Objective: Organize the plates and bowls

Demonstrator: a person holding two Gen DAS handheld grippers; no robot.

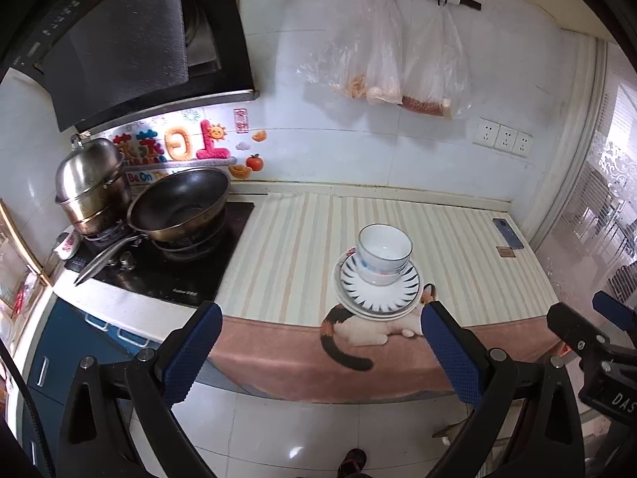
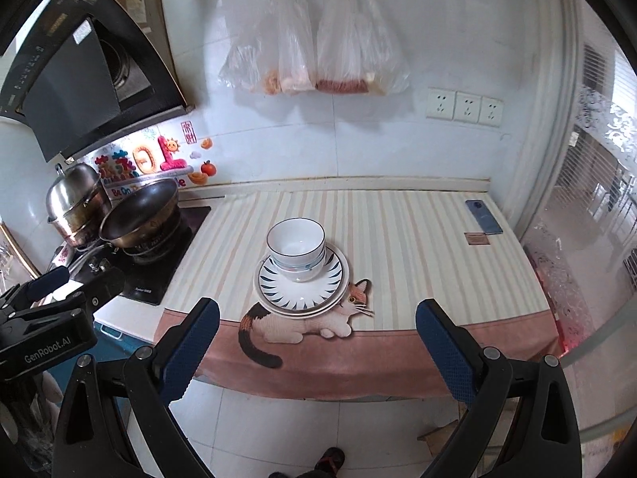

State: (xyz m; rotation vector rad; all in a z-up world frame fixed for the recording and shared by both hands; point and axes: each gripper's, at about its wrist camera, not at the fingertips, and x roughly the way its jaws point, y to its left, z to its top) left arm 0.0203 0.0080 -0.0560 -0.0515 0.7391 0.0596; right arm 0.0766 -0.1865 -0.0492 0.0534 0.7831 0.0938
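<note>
Daylight floods in from the window (image 2: 597, 183) on my right, washing that side pale and nearly blown out. The wall tiles (image 2: 398, 139) glare white, and a bright spot glints on the floor (image 1: 296, 452). The range hood (image 1: 119, 51) stays dark, with a lit strip beneath it. Both my views bend hard at the edges, corners black. The counter (image 2: 398, 239) is sharp; soft shadows lie under the plates (image 2: 302, 290).
</note>
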